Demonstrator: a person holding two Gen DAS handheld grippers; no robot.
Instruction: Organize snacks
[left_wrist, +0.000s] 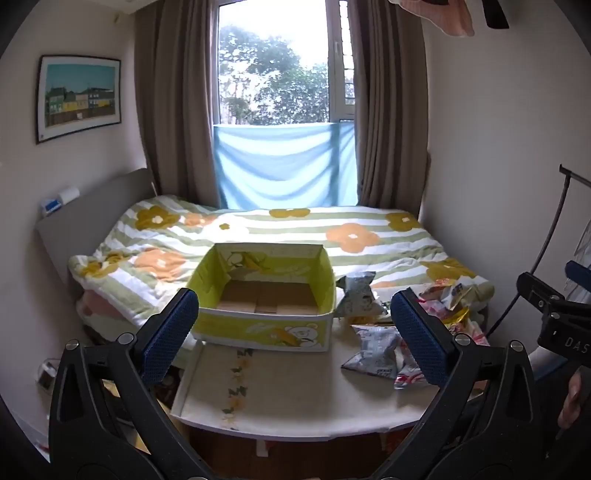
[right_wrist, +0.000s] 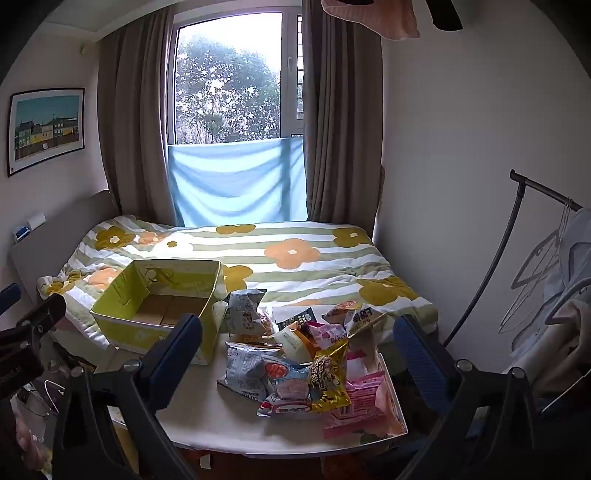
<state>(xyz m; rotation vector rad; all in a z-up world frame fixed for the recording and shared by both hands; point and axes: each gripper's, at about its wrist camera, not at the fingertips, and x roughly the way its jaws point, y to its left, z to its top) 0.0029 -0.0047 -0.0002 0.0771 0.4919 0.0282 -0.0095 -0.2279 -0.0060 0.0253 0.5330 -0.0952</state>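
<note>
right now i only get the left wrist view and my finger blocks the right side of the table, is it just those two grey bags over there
Observer: No. The right wrist view shows a whole pile of snack packets covering the right half of the table, far more than two.
Operator: whats at the front of it
Observer: A gold bag stands upright at the front, with pink packets lying just to its right.
Operator: is the right gripper holding any of it
Observer: No. The right gripper is open, with nothing held between its fingers.
</note>
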